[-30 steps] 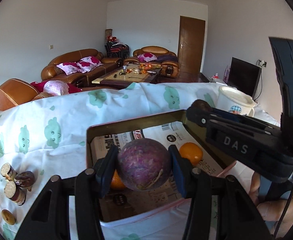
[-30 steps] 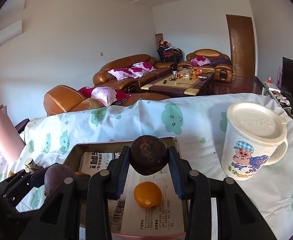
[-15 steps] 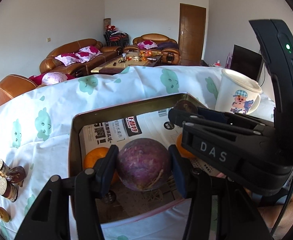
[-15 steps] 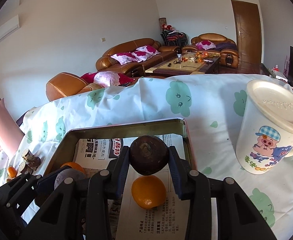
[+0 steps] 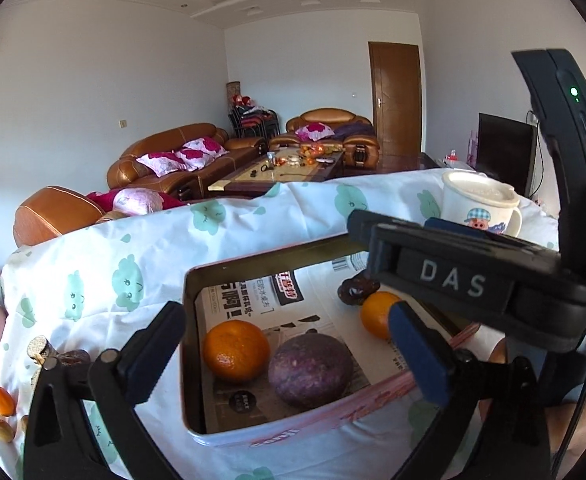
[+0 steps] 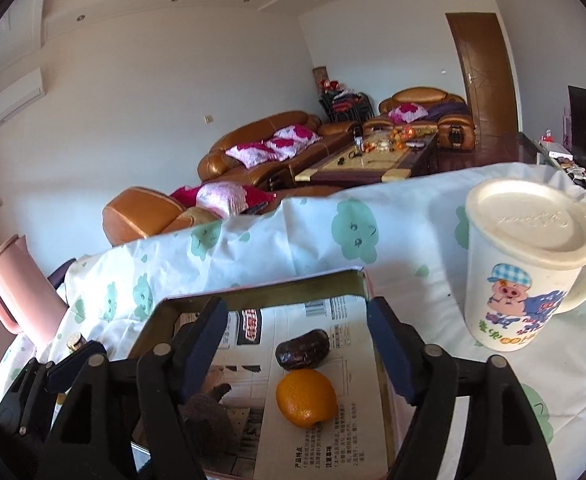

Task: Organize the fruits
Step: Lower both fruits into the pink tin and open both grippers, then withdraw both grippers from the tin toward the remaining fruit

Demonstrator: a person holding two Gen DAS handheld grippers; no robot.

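Fruits sit loose in the newspaper-lined tin (image 5: 191, 360): dull purple round passion fruit (image 5: 310, 372), speckled skin, touching an orange (image 5: 236, 350) at its 10 o'clock. Second orange (image 6: 306, 398) sits just below a dark brown wrinkled fruit (image 6: 302, 349), at its 6 o'clock. Left gripper (image 5: 289, 348) spread wide, empty. Right gripper (image 6: 296, 350) spread wide, empty. Lidded pig mug (image 6: 527, 268) stands at 3 o'clock of the tin.

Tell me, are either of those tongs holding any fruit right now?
No. Both the left tongs and right tongs are open and empty.
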